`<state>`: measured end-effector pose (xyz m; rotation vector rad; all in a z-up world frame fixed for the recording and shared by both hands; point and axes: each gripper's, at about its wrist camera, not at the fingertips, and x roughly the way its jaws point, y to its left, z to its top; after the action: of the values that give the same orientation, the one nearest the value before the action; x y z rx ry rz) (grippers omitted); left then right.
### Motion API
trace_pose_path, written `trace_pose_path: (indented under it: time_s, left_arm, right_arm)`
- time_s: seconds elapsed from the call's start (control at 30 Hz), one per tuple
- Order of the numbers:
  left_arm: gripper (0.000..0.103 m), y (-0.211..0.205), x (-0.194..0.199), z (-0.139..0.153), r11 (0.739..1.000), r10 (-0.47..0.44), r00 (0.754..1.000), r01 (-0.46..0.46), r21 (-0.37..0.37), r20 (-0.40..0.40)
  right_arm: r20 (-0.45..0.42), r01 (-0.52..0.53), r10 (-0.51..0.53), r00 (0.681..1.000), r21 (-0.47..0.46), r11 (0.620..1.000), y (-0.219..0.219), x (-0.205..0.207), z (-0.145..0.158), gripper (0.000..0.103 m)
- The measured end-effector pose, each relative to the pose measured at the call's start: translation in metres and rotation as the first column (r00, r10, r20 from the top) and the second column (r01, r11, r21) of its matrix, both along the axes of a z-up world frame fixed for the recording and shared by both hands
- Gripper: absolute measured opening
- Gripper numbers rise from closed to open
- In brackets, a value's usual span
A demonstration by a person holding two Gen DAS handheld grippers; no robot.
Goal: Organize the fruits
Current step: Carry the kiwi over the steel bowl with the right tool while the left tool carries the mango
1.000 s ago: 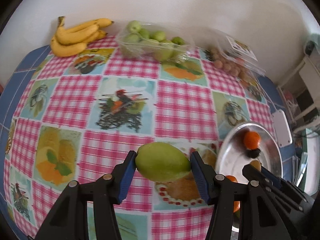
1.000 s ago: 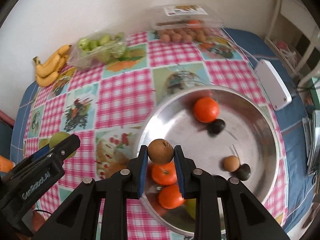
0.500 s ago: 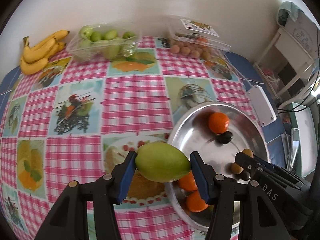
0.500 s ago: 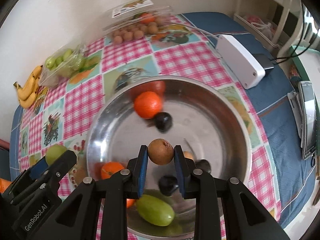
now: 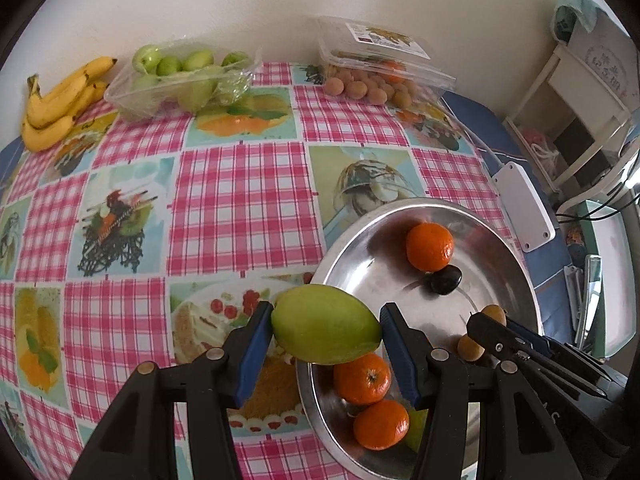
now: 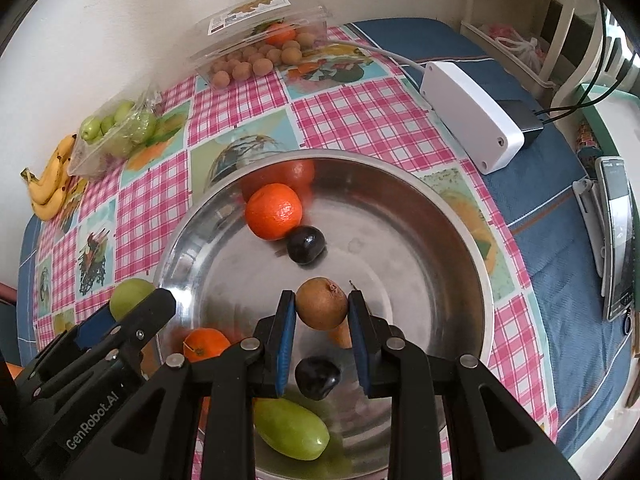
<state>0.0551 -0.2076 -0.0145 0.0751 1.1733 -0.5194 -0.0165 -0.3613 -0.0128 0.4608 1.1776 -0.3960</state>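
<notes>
The table is covered by a checked cloth; beyond the tongs, bananas, two fruit trays and a steel bowl are supported.

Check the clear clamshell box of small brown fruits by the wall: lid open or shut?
Open. The clamshell box has its labelled lid raised, and the small brown fruits spill out onto the tablecloth.

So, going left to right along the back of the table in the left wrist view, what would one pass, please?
Bananas → tray of green fruit → clear box of small brown fruit → white box.
</notes>
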Motion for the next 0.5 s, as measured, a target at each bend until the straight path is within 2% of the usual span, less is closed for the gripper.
trace_pose_path:
  time_s: [0.5]
  left_arm:
    - [0.058,-0.018,-0.001,-0.005,0.999,-0.054,0.999,0.054,0.001,0.0]
  right_arm:
    - [-0.023,0.018,-0.018,1.0,0.017,1.0,-0.01,0.004,-0.017,0.027]
